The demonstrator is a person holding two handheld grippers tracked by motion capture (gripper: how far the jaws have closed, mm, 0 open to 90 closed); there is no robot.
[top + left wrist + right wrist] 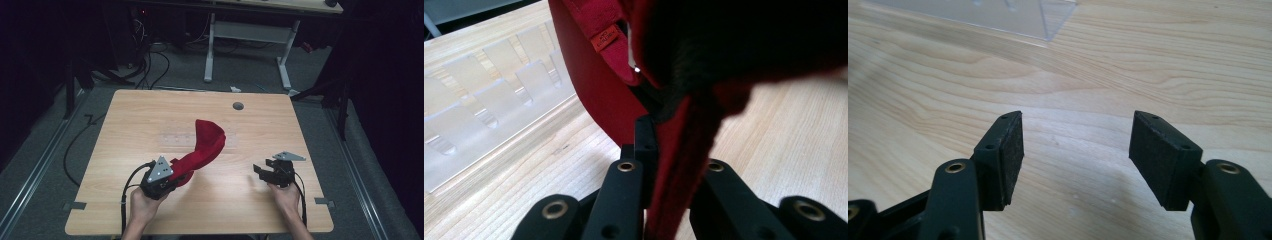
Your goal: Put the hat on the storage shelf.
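Cap (207, 145) hangs lifted over mid-counter (150, 115), left gripper (172, 175) clamped on its edge so the crown arches up, off the wood. Right gripper (265, 171), fingers (1158, 155) spread and empty, sits low, likely ready to pinch the far side.

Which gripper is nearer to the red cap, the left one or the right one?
Left. The left gripper is shut on the red cap, holding its edge; the right gripper is open and apart from it, over bare table.
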